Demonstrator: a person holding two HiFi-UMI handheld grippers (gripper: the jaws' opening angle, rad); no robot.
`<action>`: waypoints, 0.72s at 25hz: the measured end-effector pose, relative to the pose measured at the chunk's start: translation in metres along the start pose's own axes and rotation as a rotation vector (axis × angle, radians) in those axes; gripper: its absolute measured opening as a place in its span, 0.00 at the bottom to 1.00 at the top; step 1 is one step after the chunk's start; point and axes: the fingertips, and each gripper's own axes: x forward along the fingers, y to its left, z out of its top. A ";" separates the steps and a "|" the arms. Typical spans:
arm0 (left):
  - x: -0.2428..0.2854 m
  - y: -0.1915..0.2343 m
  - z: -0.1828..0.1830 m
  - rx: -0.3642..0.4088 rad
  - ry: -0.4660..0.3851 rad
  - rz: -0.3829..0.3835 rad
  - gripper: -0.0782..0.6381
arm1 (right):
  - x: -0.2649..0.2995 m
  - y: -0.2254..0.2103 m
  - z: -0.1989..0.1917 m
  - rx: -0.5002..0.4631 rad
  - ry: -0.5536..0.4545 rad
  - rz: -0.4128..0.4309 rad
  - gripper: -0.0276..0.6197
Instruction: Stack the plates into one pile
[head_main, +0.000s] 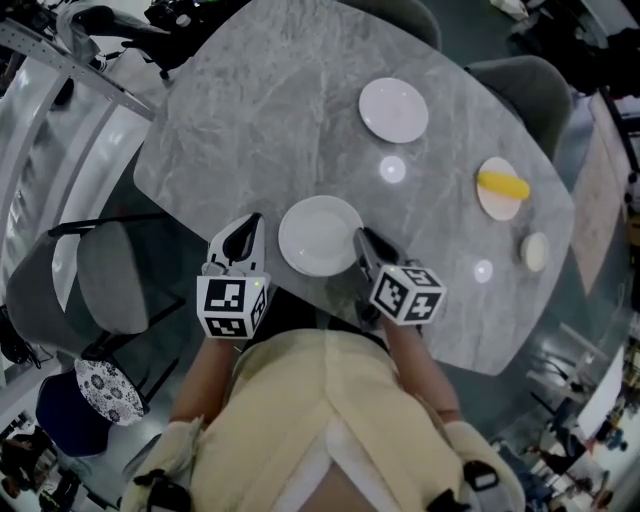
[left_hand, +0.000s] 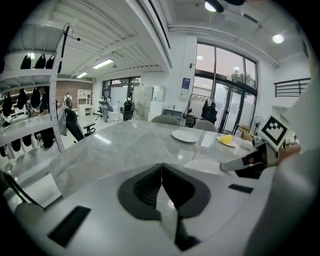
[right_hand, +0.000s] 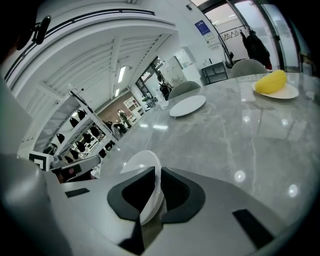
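A white plate (head_main: 318, 235) lies near the front edge of the grey marble table (head_main: 260, 120). My right gripper (head_main: 362, 240) is shut on its right rim; in the right gripper view the rim (right_hand: 149, 172) stands edge-on between the pads of that gripper (right_hand: 152, 176). A second empty white plate (head_main: 393, 109) (right_hand: 187, 106) (left_hand: 185, 135) lies farther back on the table. My left gripper (head_main: 250, 226) (left_hand: 161, 170) hangs just left of the near plate (left_hand: 205, 166), jaws shut with nothing between them.
A plate bearing a yellow banana (head_main: 501, 186) (right_hand: 272, 83) and a small dish (head_main: 535, 251) sit at the table's right. A grey chair (head_main: 110, 275) stands at the left, and more chairs (head_main: 530, 85) at the far side. My torso is close to the front edge.
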 end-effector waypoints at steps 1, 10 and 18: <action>0.001 0.000 0.000 0.001 0.002 -0.006 0.11 | 0.002 0.000 -0.001 -0.007 0.003 -0.004 0.07; 0.004 0.009 0.001 0.011 0.002 -0.056 0.11 | 0.010 -0.003 -0.013 -0.145 0.055 -0.132 0.09; 0.015 0.012 0.009 0.051 0.002 -0.114 0.12 | -0.001 0.004 0.003 -0.165 0.007 -0.187 0.15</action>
